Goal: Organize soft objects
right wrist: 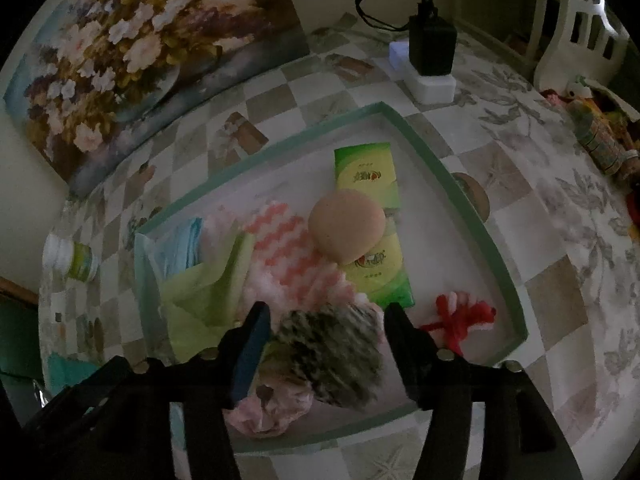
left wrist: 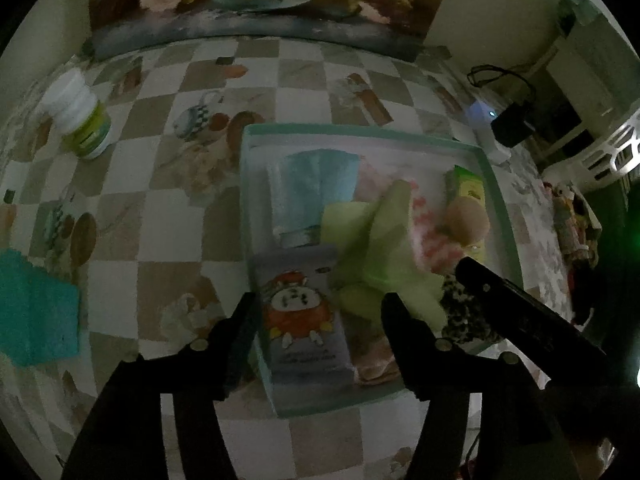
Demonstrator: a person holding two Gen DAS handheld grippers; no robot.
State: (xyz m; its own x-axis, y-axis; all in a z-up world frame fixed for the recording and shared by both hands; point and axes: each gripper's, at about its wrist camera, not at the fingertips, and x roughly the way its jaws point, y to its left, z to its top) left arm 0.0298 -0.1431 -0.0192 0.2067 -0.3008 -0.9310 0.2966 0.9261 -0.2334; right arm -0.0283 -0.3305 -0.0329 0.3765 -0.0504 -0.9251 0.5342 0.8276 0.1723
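Observation:
A shallow green-rimmed tray holds soft things: a blue face mask, a light green cloth, a pink-and-white cloth, a beige puff ball, green tissue packs, a cartoon tissue pack, a red yarn knot and a black-and-white fuzzy scrunchie. My left gripper is open above the cartoon pack. My right gripper is open with the scrunchie between its fingers, blurred.
A white-and-green bottle lies on the checkered tablecloth at the left. A teal towel lies at the left edge. A flower painting leans on the wall. A black charger on a white power strip sits behind the tray.

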